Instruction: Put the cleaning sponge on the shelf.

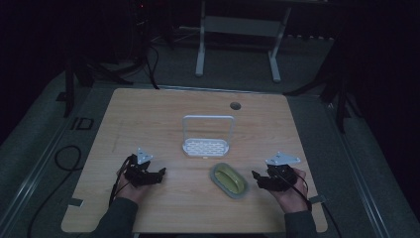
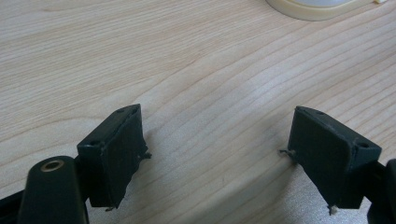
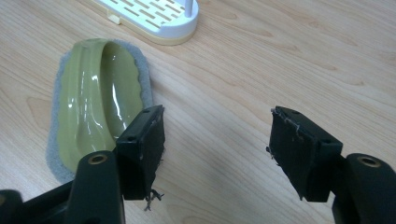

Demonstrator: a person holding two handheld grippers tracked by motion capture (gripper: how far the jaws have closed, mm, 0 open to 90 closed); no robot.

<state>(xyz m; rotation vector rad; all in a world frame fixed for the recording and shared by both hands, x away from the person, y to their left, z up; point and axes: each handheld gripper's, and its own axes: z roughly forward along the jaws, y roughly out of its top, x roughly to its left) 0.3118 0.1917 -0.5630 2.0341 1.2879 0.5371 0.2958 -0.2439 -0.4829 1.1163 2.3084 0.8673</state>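
A wooden desk [image 1: 163,114] is seen from above, with an olive-green scrubbing pad [image 1: 228,180] lying flat on it a little to the 4 o'clock side of the desk's middle; its glossy green handle shell faces up over a grey felt base. At about 11 o'clock from the pad, near it but apart, a white slotted rack [image 1: 207,146] with a tall wire loop stands upright. The right gripper [image 1: 258,179] is held at 3 o'clock of the pad, just beside it, with its tips turned toward the pad. In the right gripper view the fingers [image 3: 144,149] are spread wide with only bare wood between them; nothing is gripped, and the pad [image 3: 95,107] lies outside the gap, next to the left-hand finger, whether touching it cannot be told. The rack's base [image 3: 154,18] is seen beyond the pad at 12 o'clock. The left gripper [image 1: 159,173] is held at 9 o'clock of the pad, well apart from it. In the left gripper view its fingers [image 2: 116,154] are likewise spread wide over bare desk, with nothing held, and a cream rim of the rack [image 2: 308,9] shows at about 1 o'clock.
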